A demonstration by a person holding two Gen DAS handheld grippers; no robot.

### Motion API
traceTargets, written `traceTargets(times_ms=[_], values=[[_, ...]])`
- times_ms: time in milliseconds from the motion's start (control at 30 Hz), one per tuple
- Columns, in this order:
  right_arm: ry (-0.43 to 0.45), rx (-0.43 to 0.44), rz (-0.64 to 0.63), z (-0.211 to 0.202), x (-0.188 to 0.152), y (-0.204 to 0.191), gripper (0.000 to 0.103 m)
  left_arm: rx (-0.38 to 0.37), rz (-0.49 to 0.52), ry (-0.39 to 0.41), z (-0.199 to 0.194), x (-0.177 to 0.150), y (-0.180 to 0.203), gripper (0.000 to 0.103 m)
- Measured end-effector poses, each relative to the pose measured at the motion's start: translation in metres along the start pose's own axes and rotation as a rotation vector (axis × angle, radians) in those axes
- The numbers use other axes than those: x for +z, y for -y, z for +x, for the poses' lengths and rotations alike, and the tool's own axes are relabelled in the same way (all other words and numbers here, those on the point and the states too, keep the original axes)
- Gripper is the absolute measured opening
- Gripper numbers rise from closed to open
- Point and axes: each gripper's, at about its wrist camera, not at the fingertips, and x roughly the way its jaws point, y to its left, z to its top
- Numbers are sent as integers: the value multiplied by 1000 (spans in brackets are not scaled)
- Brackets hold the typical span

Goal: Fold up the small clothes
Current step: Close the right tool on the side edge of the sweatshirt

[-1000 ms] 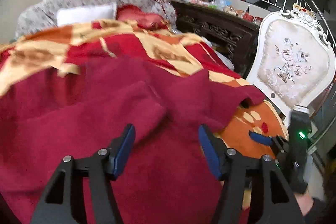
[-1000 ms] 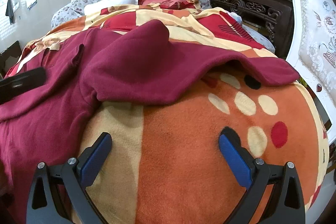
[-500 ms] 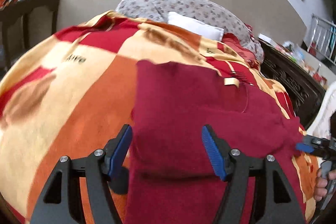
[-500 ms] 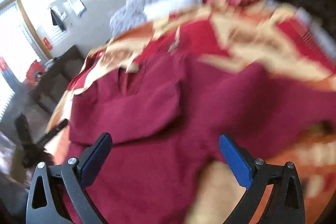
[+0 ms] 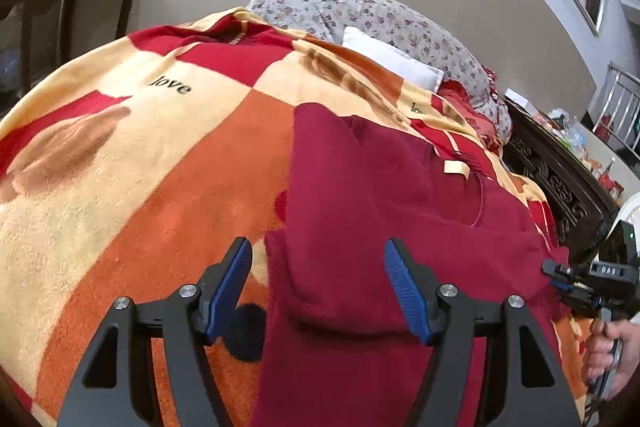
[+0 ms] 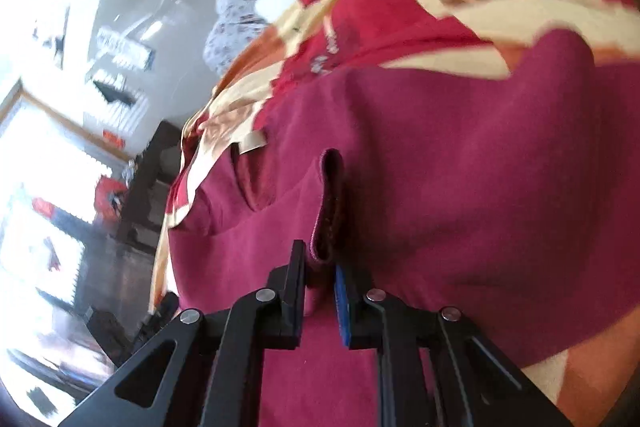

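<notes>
Right tool point(image 6: 320, 279) has just clamped onto the maroon garment's point(image 6: 460, 167) edge to fold it; left tool point(image 5: 318, 291) hovers open.

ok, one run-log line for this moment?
left tongs: open over maroon garment | right tongs: just closed, pinching garment fold | blanket: under garment

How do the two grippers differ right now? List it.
1. The left gripper stands open; the right gripper has just been closing and is shut on a fold of the maroon garment.
2. The left gripper holds nothing, its pads on either side of the garment's folded edge; the right gripper pinches cloth between its pads.
Shared: both have black frames with blue pads and sit over the same garment on the patterned blanket.
</notes>
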Motion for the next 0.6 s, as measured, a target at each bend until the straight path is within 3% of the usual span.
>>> traceTargets(times_ms=[133, 233, 267, 367, 433, 600], values=[[-2, -76, 36, 13, 5, 9, 17, -3, -29, 3, 0, 1, -6, 68], [0, -53, 59, 18, 8, 16, 16, -3, -41, 12, -3, 1, -9, 68], [6, -49, 44, 17, 9, 14, 11, -6, -44, 15, -3, 1, -9, 68], [101, -26, -16, -9, 9, 4, 8, -1, -34, 23, -5, 1, -8, 68], [145, -73, -13, -26, 7, 9, 8, -19, -9, 43, -8, 3, -1, 68], [87, -129, -17, -23, -6, 31, 8, -87, 63, 65, -4, 18, 29, 68]])
